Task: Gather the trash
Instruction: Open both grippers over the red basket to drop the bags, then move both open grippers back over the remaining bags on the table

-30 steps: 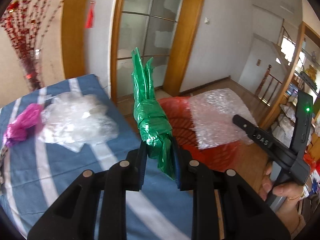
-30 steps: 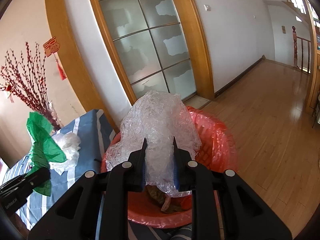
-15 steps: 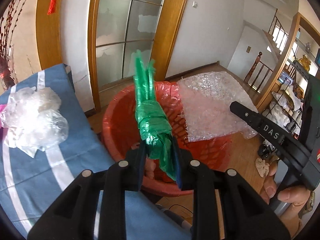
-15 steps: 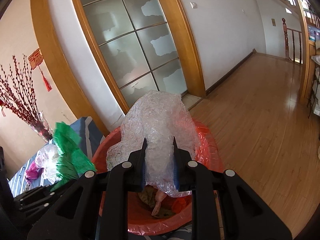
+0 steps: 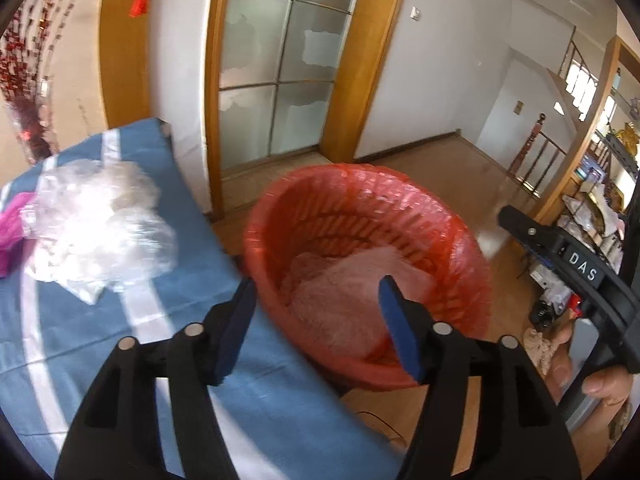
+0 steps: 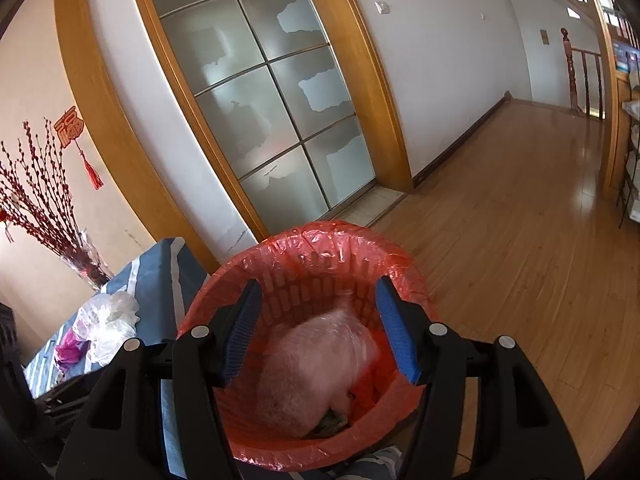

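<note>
A red lined trash basket stands on the floor beside the table. The bubble wrap lies inside it. The green bag is not visible. My left gripper is open and empty over the basket's near edge. My right gripper is open and empty above the basket. Clear crumpled plastic and a magenta bag lie on the blue striped table.
A glass sliding door with a wooden frame is behind the basket. A vase of red branches stands at the table's far end. Wooden floor stretches right. The right gripper's body shows in the left wrist view.
Both grippers opened. The green bag left my left gripper and the bubble wrap left my right gripper and dropped into the red basket.
</note>
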`<action>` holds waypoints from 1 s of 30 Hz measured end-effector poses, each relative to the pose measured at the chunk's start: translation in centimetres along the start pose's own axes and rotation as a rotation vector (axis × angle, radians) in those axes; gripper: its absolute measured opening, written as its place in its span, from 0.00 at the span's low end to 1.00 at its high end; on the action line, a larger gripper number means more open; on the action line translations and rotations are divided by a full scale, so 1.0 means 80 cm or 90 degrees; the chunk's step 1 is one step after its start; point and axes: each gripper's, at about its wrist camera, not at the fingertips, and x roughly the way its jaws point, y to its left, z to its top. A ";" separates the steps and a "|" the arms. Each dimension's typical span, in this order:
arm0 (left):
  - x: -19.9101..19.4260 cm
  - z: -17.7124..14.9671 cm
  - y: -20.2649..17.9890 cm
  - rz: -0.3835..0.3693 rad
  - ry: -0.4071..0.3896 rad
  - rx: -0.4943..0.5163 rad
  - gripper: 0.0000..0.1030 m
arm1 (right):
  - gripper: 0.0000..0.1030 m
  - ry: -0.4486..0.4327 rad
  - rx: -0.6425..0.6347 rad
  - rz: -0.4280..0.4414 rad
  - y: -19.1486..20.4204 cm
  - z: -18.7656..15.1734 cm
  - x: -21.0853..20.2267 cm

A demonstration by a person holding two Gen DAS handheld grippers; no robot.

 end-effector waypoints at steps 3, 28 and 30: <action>-0.018 -0.008 0.012 0.031 -0.013 0.005 0.66 | 0.58 -0.006 -0.023 -0.004 0.009 -0.001 -0.006; -0.194 -0.083 0.289 0.339 -0.086 -0.184 0.80 | 0.57 0.113 -0.231 0.181 0.257 -0.063 0.047; -0.202 -0.088 0.302 0.348 -0.089 -0.192 0.80 | 0.57 0.119 -0.243 0.182 0.279 -0.064 0.062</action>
